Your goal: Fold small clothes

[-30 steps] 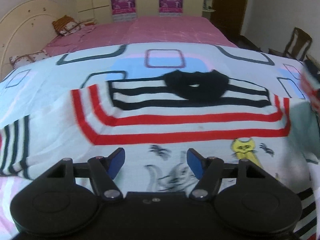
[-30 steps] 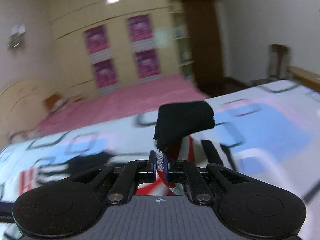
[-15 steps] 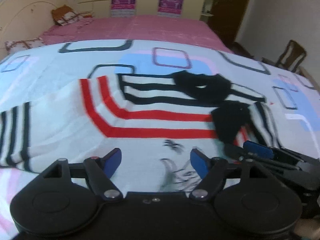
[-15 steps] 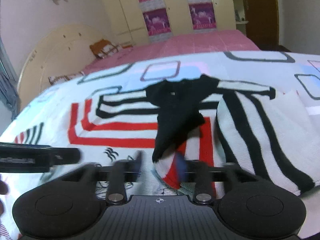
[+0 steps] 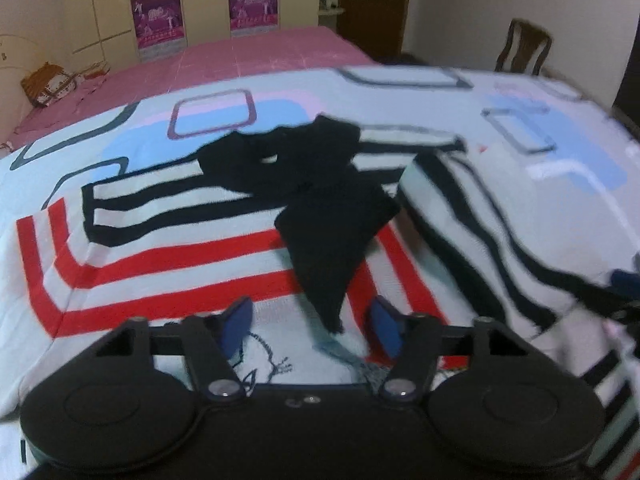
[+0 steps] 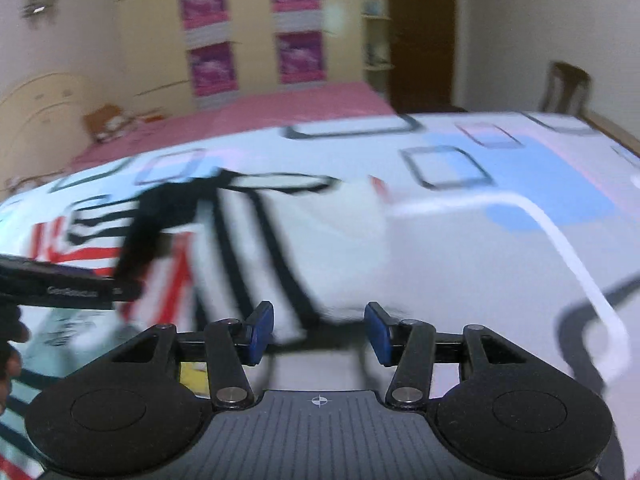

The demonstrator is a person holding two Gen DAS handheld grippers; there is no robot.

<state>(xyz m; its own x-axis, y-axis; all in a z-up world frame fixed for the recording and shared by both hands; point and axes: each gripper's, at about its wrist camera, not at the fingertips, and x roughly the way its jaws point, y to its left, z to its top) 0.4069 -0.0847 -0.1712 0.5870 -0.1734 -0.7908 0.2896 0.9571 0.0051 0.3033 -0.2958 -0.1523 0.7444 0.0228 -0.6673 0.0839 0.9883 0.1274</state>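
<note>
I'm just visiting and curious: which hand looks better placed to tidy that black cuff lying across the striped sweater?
Probably the left. The left gripper has the black knitted cuff tip between its closing jaws, untouched. The right gripper faces the folded sleeve's edge.

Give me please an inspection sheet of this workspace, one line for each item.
Surface: bed with white cover printed with blue and pink squares.
Job's things: white knit sweater with red and black stripes lying flat, its black-cuffed right sleeve folded across the front.
Clutter: nothing seen.
Grippers: left hand-held gripper closing, nothing pinched; right hand-held gripper open, empty.
Cables: nothing seen.
Surroundings: pink bedsheet, cream wardrobe with purple posters, wooden chair.
</note>
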